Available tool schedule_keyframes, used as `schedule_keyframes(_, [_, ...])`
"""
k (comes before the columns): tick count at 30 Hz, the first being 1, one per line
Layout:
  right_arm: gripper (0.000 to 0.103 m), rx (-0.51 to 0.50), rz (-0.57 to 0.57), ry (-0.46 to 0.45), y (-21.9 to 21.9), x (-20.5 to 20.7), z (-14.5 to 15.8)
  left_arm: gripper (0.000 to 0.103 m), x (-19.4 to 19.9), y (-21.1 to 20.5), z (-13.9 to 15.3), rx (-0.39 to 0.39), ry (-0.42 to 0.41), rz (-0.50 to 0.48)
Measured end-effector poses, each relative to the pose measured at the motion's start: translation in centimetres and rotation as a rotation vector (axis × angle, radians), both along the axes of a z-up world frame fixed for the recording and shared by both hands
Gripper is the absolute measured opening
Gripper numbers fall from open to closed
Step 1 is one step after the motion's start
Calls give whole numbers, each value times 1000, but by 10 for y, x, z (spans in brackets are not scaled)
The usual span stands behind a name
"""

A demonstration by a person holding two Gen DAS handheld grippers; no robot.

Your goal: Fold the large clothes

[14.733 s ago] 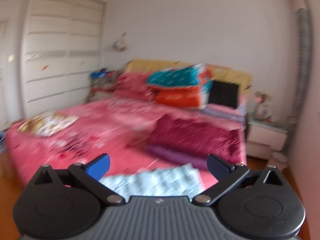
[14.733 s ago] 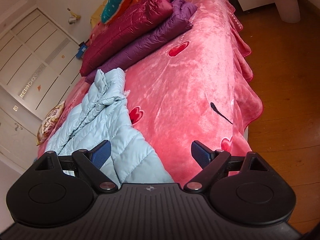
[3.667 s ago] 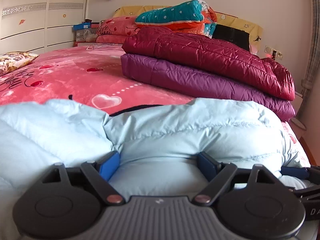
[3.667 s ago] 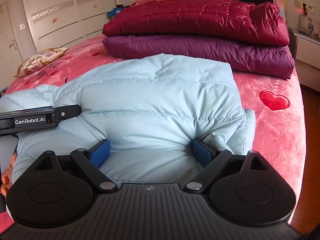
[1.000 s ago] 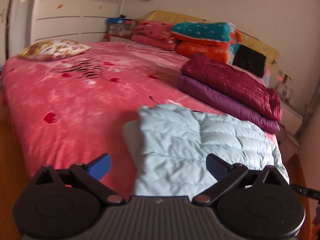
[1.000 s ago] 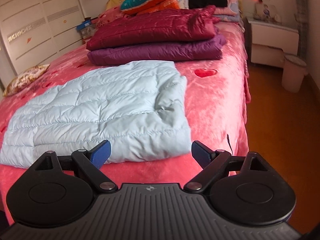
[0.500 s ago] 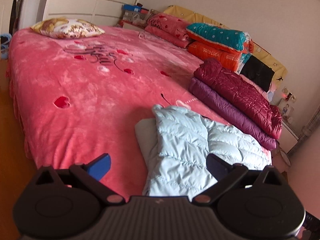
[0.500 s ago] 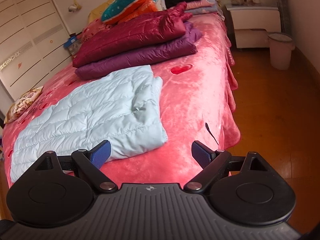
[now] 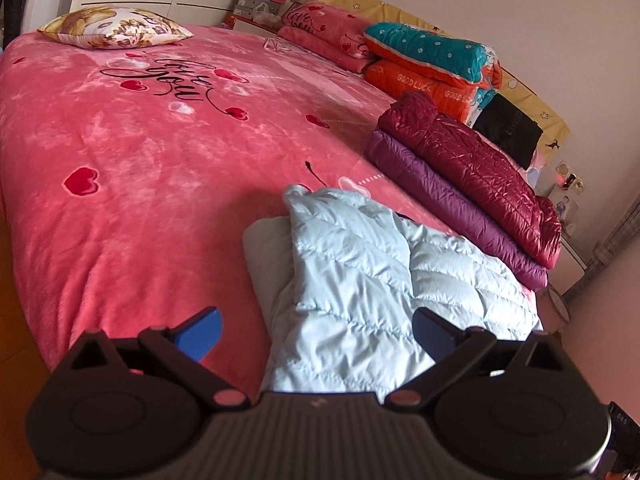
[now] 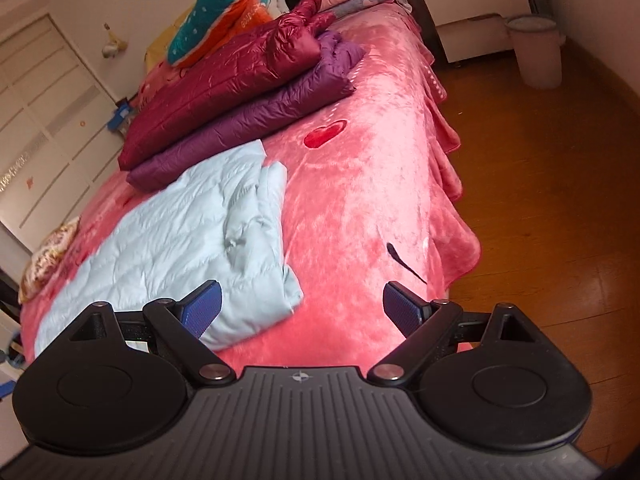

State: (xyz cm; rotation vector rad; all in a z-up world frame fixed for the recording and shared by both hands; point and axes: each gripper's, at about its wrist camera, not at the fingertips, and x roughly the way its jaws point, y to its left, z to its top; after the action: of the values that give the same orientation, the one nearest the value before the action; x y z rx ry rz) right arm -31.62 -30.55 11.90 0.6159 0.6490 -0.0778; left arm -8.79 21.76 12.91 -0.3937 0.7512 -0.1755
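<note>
Folded pale-blue jacket [image 10: 172, 240] near bed edge [image 10: 460, 248]; both hand-held grippers clear

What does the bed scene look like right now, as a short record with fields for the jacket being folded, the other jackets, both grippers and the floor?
jacket in work: light blue jacket, folded, lying flat on the pink bedspread near the bed's edge
other jackets: maroon jacket stacked on purple jacket, beside the blue one
left gripper: open, holding nothing
right gripper: open, holding nothing
floor: wooden floor, pink bin by the white nightstand
</note>
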Motion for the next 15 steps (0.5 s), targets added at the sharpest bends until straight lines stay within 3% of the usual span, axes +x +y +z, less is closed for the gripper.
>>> schedule_keyframes(10, [103, 78, 108, -56, -4, 32, 5, 101, 41, -3, -8, -57, 35, -46])
schedule_keyframes(15, [103, 134, 164, -85, -9, 59, 6, 101, 62, -4, -16, -123, 60, -63])
